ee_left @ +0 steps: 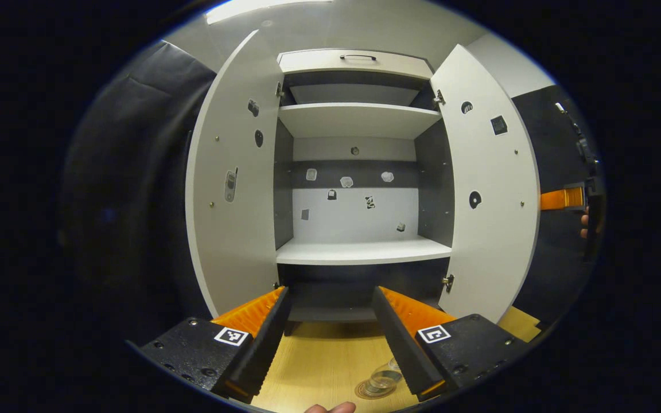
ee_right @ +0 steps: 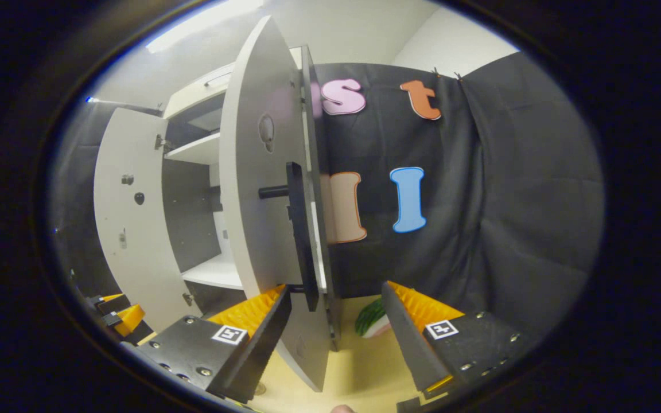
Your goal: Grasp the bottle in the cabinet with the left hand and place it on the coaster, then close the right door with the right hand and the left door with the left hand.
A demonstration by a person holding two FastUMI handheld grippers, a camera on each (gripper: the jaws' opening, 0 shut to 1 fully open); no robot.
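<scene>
Right gripper (ee_right: 330,338) jaws stand wide, straddling the right door (ee_right: 261,189) edge; push its outer face steadily shut. Left gripper (ee_left: 330,338) is wide; bottle (ee_left: 385,380) sits on coaster (ee_left: 368,393).

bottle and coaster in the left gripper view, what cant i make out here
- Bottle, left gripper view: low at the picture's edge, its right side behind a finger of the left gripper; its top cannot be made out.
- Coaster: partly cut off by the edge; whether the bottle stands centred on it is unclear.
- Green item, right gripper view: half hidden behind the right door; its kind is unclear.
</scene>
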